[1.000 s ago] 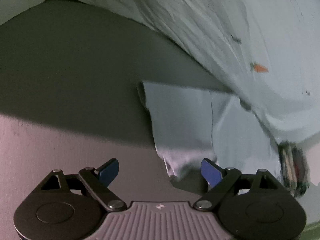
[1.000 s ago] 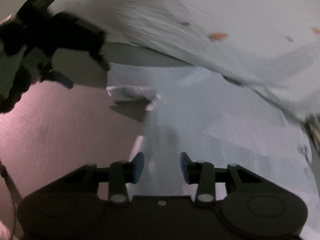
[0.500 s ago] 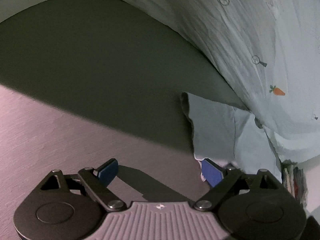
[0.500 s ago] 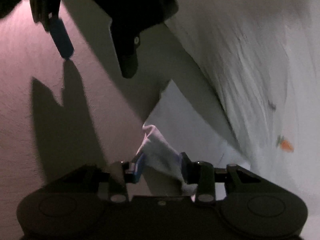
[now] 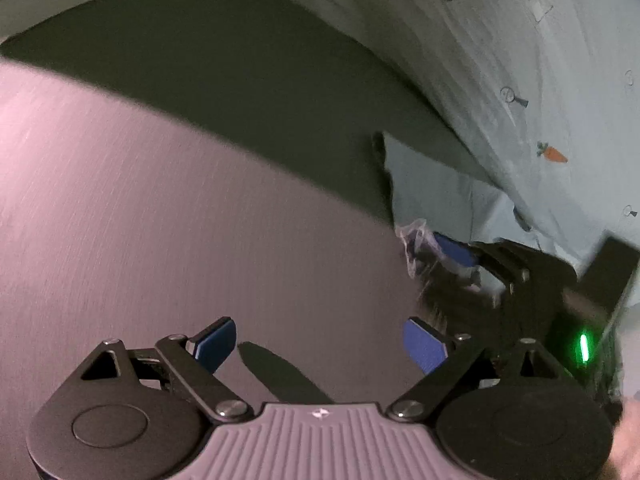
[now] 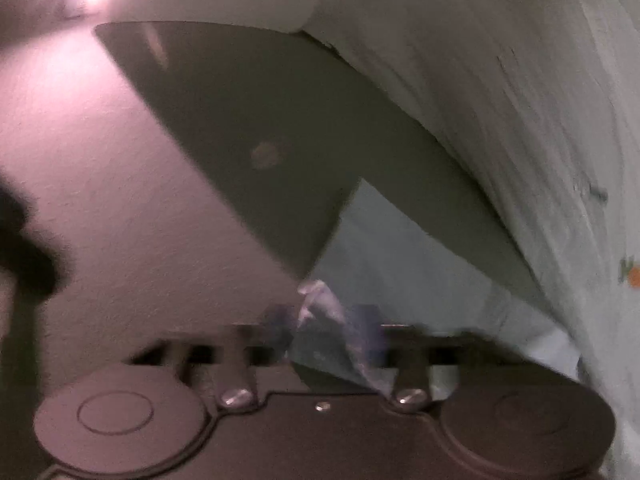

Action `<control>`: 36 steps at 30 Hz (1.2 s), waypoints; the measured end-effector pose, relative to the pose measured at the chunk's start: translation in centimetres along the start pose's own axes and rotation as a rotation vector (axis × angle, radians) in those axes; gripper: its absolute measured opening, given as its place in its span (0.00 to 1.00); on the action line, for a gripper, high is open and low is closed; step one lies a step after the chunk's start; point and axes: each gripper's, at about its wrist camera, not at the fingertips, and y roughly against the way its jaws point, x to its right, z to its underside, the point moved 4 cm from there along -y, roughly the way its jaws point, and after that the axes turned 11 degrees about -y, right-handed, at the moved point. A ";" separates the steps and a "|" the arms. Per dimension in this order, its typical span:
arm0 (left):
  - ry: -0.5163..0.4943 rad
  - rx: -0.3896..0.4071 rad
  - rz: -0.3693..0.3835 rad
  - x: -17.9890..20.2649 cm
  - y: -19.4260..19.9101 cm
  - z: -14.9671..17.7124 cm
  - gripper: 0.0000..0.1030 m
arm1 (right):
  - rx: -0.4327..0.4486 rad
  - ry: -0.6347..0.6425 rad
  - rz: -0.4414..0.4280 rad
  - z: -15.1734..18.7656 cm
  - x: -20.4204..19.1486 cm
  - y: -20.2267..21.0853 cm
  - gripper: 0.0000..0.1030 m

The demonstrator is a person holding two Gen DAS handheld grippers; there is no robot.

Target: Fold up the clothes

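Observation:
A pale mint garment [image 5: 520, 80] printed with small carrots hangs in a raised fold across the upper right, and a flat lower layer [image 5: 432, 188] lies beneath it. My left gripper [image 5: 320, 340] stands open over the bare surface, with nothing between its fingers. In the left wrist view my right gripper [image 5: 436, 256] sits at the lower layer's near corner [image 5: 412, 236]. The right wrist view is blurred. There the jaws of my right gripper [image 6: 324, 332] are closing, with the bunched corner [image 6: 320, 304] filling the gap and touching both pads.
A pinkish-grey textured surface [image 5: 160, 220] lies under everything, partly in the raised fold's dark shadow [image 5: 240, 92]. A green light [image 5: 584, 350] glows on the right-hand device. A dark blurred shape [image 6: 24, 256] sits at the right wrist view's left edge.
My left gripper slid left, off the cloth and onto bare surface. My right gripper rolled and came down onto the garment's corner, which now sits bunched between its fingers.

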 end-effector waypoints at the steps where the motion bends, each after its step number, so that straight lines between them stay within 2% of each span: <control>1: 0.009 0.003 -0.012 0.2 0.4 0.7 0.88 | 0.007 -0.029 -0.027 0.2 0.6 0.0 0.13; 3: 0.018 0.021 -0.037 0.9 1.1 2.1 0.88 | 0.031 -0.079 -0.082 0.3 1.9 0.4 0.11; 5: 0.027 0.046 -0.065 2.0 1.7 3.4 0.88 | 0.107 -0.149 -0.101 -0.2 4.0 2.0 0.09; 7: 0.041 0.073 -0.085 3.5 2.3 4.9 0.88 | 0.193 -0.298 -0.097 -0.7 7.5 4.3 0.08; 9: 0.037 0.074 -0.105 5.7 2.3 6.4 0.88 | 0.266 -0.504 -0.065 0.4 13.4 6.9 0.08; 11: -0.021 0.070 -0.112 8.6 2.2 8.1 0.88 | 0.319 -0.733 -0.025 3.4 20.4 9.3 0.08; 14: -0.115 0.043 -0.133 12.6 1.1 10.7 0.88 | 0.324 -1.022 0.031 11.2 29.4 10.1 0.09; 15: -0.131 0.029 -0.138 13.7 0.7 11.6 0.88 | 0.298 -1.094 0.064 14.3 31.5 9.5 0.10; 17: -0.150 0.006 -0.137 15.8 -0.1 13.5 0.88 | 0.180 -1.199 0.091 19.3 34.3 7.8 0.17; 18: -0.153 -0.007 -0.126 16.6 -0.4 14.4 0.88 | 0.122 -1.238 0.100 21.4 35.0 7.2 0.17; 19: -0.158 -0.023 -0.119 17.2 -0.6 15.1 0.88 | 0.093 -1.262 0.106 23.1 35.1 7.2 0.19; 22: -0.216 -0.071 -0.118 17.9 -0.9 16.5 0.88 | 0.092 -1.250 0.099 26.2 33.0 10.1 0.50; 25: -0.274 -0.089 -0.101 17.7 -0.7 16.9 0.88 | 0.071 -1.241 -0.008 27.8 28.0 13.2 0.50; 28: -0.279 -0.111 -0.055 17.1 -0.2 16.5 0.88 | 0.010 -1.200 -0.103 28.3 21.2 15.9 0.50; 31: -0.258 -0.068 -0.051 16.0 1.2 15.8 0.88 | -0.021 -1.137 -0.141 27.8 14.9 18.3 0.50; 34: -0.191 -0.047 -0.030 13.5 2.3 14.8 0.88 | -0.038 -0.988 -0.144 25.9 9.1 19.7 0.51; 36: -0.172 -0.045 -0.034 12.1 2.5 14.2 0.89 | -0.043 -0.936 -0.149 24.3 6.6 19.8 0.51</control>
